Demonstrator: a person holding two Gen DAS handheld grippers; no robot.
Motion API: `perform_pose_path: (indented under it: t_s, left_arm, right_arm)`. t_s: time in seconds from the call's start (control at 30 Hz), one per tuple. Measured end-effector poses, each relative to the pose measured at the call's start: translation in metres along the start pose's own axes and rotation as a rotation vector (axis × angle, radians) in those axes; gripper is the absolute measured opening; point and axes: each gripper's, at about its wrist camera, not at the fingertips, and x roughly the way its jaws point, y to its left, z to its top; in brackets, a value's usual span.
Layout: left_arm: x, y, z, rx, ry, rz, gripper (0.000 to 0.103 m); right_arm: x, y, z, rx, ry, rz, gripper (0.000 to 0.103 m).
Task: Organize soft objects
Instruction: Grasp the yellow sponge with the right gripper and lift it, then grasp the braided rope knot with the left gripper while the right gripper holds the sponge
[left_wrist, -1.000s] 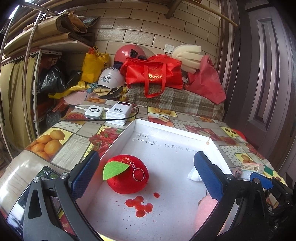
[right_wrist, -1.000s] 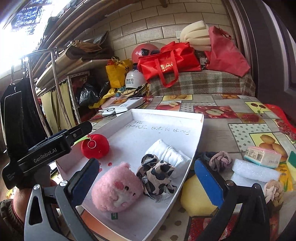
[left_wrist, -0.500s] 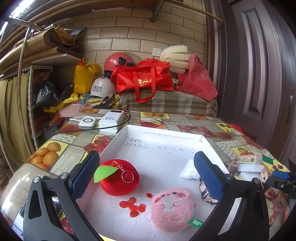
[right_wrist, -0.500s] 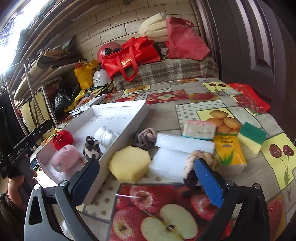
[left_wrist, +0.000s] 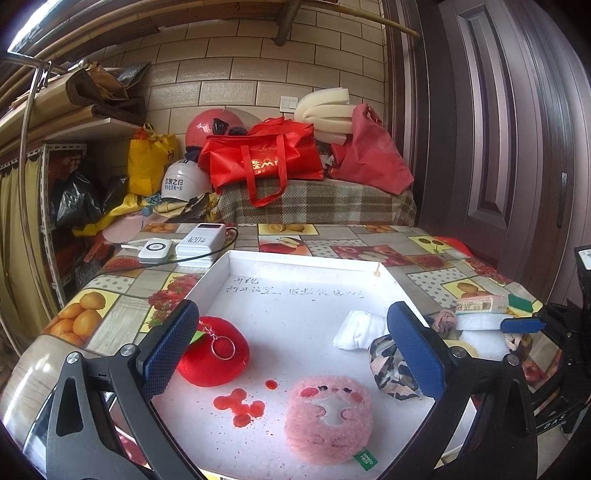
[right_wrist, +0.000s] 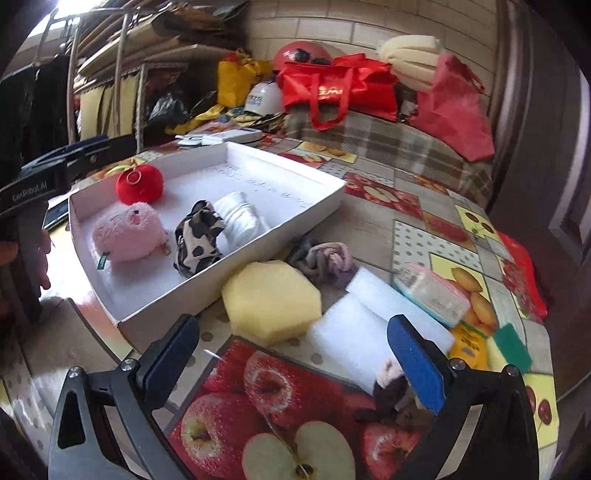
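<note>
White box (right_wrist: 317, 206): open-topped, low-walled, on the fruit-print table (right_wrist: 373, 236); in the right wrist view its long axis runs from near left to far right.
Contents, left to right: red plush (right_wrist: 139, 184) by the left wall, keyring up; pink plush (right_wrist: 127, 232), tag at the near side; spotted cloth (right_wrist: 197, 238); white roll (right_wrist: 236, 218), touching the cloth, its length lying toward the far wall. The far half of the box floor is bare.
Outside, beside the right wall: yellow sponge (right_wrist: 271, 302) (hexagonal, flat), knotted bands (right_wrist: 321, 258), white foam (right_wrist: 354, 339) with its long edge parallel to the box wall, tissue pack (right_wrist: 430, 293), green sponge (right_wrist: 511, 347) at the table's right edge.
Left gripper (left_wrist: 291, 354): fingers wide apart, nothing between, over the box's near end.
Right gripper (right_wrist: 291, 354): fingers apart and closing, over bare tablecloth just short of the yellow sponge; a dark scrunchie (right_wrist: 389, 395) sits against the inside of its right finger (right_wrist: 415, 365).
</note>
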Motion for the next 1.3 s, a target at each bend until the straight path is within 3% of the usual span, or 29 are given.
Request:
perform_pose_path:
  t_s: [0.3,0.4,0.57,0.7,0.77,0.83,0.97,1.1,1.2,1.3]
  left_arm:
    - [0.001,-0.002,0.0,0.019,0.011,-0.009,0.103]
    - [0.0,-0.002,0.0,0.021,0.009,-0.012,0.103]
    - [-0.003,-0.005,0.0,0.034,-0.004,-0.021,0.103]
    - [-0.008,-0.019,-0.002,0.047,0.004,-0.071,0.103]
    - [-0.012,-0.038,-0.005,0.06,0.021,-0.136,0.103]
    - [-0.014,-0.067,-0.009,0.094,0.056,-0.225,0.103]
    - [0.003,-0.135,-0.017,0.159,0.192,-0.371,0.103]
    - [0.035,-0.186,-0.021,0.196,0.322,-0.409,0.103]
    - [0.051,-0.213,-0.021,0.244,0.345,-0.4,0.102]
    - [0.06,-0.244,-0.025,0.357,0.354,-0.382,0.094]
  right_arm:
    - [0.057,-0.003,0.014,-0.102,0.158,0.178,0.095]
    - [0.05,0.0,0.009,-0.092,0.161,0.257,0.065]
    - [0.015,0.01,-0.018,-0.104,0.154,0.272,0.061]
    - [-0.027,0.006,-0.052,-0.116,0.168,0.22,0.061]
    - [-0.047,-0.01,-0.067,-0.105,0.182,0.137,0.061]
    - [-0.059,-0.037,-0.084,-0.021,0.197,0.111,0.061]
    - [-0.075,-0.099,-0.107,0.14,0.212,-0.061,0.061]
    - [-0.078,-0.13,-0.117,0.267,0.2,-0.067,0.063]
    - [-0.078,-0.121,-0.114,0.23,0.201,-0.083,0.064]
    - [-0.079,-0.125,-0.117,0.25,0.197,-0.067,0.064]
